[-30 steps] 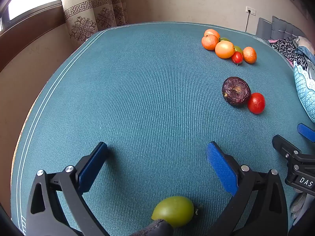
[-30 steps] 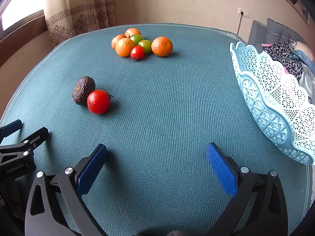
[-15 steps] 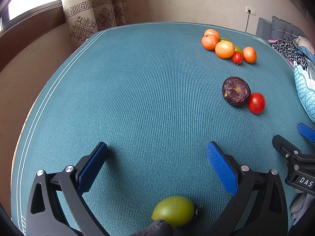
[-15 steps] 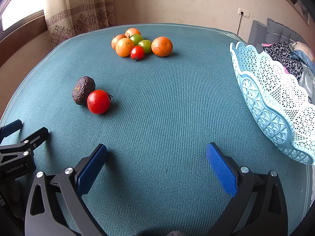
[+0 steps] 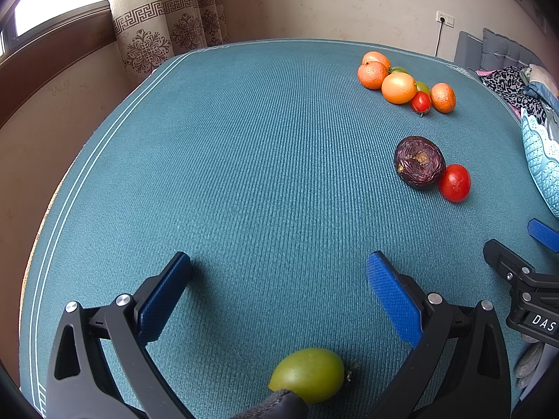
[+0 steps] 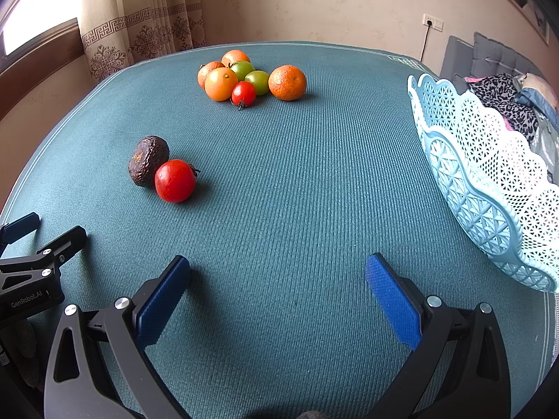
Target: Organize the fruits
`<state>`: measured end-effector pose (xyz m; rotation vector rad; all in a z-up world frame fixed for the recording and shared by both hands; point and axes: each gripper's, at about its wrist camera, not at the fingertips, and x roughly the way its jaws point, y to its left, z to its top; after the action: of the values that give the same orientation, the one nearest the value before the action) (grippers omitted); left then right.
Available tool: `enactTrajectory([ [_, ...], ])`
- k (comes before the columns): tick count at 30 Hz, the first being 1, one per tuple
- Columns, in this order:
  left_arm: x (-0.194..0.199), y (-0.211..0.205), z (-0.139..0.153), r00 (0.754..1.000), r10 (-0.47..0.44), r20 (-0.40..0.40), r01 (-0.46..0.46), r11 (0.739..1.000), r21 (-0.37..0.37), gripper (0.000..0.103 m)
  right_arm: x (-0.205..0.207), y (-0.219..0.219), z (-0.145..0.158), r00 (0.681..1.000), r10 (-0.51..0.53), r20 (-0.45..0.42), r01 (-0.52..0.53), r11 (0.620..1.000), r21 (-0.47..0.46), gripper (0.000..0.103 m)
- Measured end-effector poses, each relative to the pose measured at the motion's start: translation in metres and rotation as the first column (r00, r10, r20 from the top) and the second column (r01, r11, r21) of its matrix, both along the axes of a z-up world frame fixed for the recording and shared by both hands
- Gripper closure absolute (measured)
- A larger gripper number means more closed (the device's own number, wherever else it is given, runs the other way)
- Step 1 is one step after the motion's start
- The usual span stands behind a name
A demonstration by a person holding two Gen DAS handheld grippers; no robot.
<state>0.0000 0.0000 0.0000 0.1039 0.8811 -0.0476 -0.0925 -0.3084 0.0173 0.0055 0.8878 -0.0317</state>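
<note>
My left gripper [image 5: 279, 272] is open and empty over the teal cloth; a green tomato [image 5: 307, 373] lies between its arms, close to the camera. My right gripper [image 6: 279, 272] is open and empty. A dark wrinkled passion fruit [image 6: 148, 164] touches a red tomato [image 6: 174, 180] ahead to the left of it; both also show in the left wrist view, the passion fruit [image 5: 418, 161] and the tomato [image 5: 454, 182]. A cluster of oranges, green tomatoes and a small red tomato [image 6: 243, 93] lies at the far side. A light blue lattice basket [image 6: 489, 181] stands at the right.
The teal cloth table [image 6: 314, 181] ends at a curtain [image 5: 146, 31] and window at the left and a wall behind. A grey sofa with clothes [image 6: 499, 90] sits beyond the basket. Each gripper shows at the edge of the other's view.
</note>
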Motion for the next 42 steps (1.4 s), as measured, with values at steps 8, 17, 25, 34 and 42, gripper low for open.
enactTrajectory([
  [8,0.0,0.0,0.0,1.0,0.0,0.0,0.0,1.0,0.0,0.002,0.0001,0.0001,-0.0002,1.0,0.0,0.0,0.0,1.0,0.0,0.005],
  [17,0.0,0.0,0.0,1.0,0.0,0.0,0.0,1.0,0.0,0.002,0.0,0.0002,-0.0002,1.0,0.0,0.0,0.0,1.0,0.0,0.005],
  [25,0.0,0.0,0.0,1.0,0.0,0.0,0.0,1.0,0.0,0.002,-0.0002,-0.0009,-0.0002,1.0,0.0,0.0,0.0,1.0,0.002,0.005],
  [34,0.0,-0.0001,0.0,1.0,0.0,0.0,0.0,1.0,0.0,0.002,0.0006,-0.0004,-0.0003,1.0,0.01,-0.014,-0.01,1.0,0.004,0.005],
  [42,0.0,-0.0003,0.0,1.0,0.004,-0.004,-0.004,1.0,0.002,0.002,0.0041,-0.0026,-0.0003,0.999,0.024,-0.028,-0.024,1.0,0.008,0.005],
])
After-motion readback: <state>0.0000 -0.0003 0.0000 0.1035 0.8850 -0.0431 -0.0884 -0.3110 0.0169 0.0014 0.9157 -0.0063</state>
